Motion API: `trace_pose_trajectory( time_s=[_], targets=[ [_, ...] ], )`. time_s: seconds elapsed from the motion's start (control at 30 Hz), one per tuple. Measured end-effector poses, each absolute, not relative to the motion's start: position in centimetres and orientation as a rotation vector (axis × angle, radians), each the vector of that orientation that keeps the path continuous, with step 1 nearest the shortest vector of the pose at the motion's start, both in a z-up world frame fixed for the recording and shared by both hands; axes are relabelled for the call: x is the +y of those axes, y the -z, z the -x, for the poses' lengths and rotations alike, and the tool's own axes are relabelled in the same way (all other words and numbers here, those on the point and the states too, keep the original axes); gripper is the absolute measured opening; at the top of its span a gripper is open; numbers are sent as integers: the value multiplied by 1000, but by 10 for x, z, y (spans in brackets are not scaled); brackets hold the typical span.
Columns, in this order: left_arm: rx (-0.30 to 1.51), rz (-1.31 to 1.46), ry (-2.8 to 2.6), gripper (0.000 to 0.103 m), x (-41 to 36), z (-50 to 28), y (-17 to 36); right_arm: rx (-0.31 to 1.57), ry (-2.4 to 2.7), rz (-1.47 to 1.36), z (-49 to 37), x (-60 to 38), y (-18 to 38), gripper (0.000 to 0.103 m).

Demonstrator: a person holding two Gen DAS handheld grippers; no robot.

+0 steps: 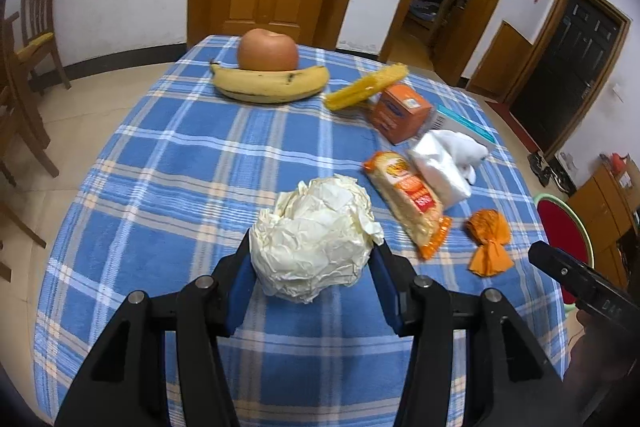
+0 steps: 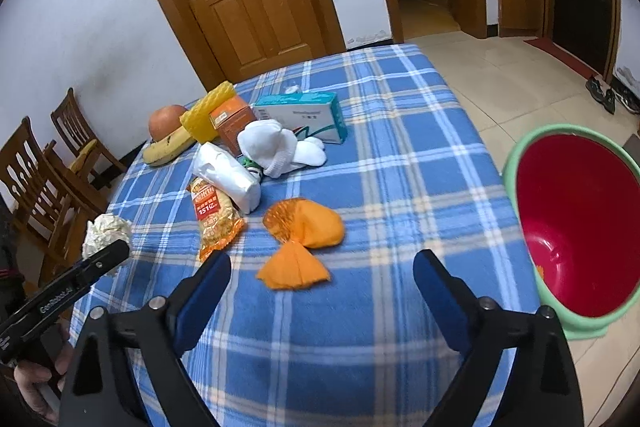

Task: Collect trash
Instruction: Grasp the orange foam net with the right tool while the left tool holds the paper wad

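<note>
paper ball: crumpled, cream, clamped between the left gripper pads, over the near part of the table
left gripper: about half open, pads pressing both sides of the ball
right gripper: jaws wide, nothing between them, above the cloth right of the ball
orange wrapper: on the table, right of the ball, just ahead of the right gripper
snack pack: beyond the ball, to its right
bin: red inside, green rim, on the floor off the table's right edge
banana, apple: far beyond the ball
</note>
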State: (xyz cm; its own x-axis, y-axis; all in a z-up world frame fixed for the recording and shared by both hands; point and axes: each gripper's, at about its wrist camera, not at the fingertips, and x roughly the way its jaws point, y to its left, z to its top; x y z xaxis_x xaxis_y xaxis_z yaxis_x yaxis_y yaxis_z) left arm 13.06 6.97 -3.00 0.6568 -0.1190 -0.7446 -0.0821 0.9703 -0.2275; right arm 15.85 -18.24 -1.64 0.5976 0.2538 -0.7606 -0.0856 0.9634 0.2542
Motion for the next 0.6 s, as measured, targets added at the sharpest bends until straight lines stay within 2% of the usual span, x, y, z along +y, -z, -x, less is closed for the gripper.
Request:
trace_pose_trajectory(
  time_s=[0.6],
  targets=[
    [874,270,18,53,79,-137,42,936,-230,-142,-191,-158,33,95]
  ],
)
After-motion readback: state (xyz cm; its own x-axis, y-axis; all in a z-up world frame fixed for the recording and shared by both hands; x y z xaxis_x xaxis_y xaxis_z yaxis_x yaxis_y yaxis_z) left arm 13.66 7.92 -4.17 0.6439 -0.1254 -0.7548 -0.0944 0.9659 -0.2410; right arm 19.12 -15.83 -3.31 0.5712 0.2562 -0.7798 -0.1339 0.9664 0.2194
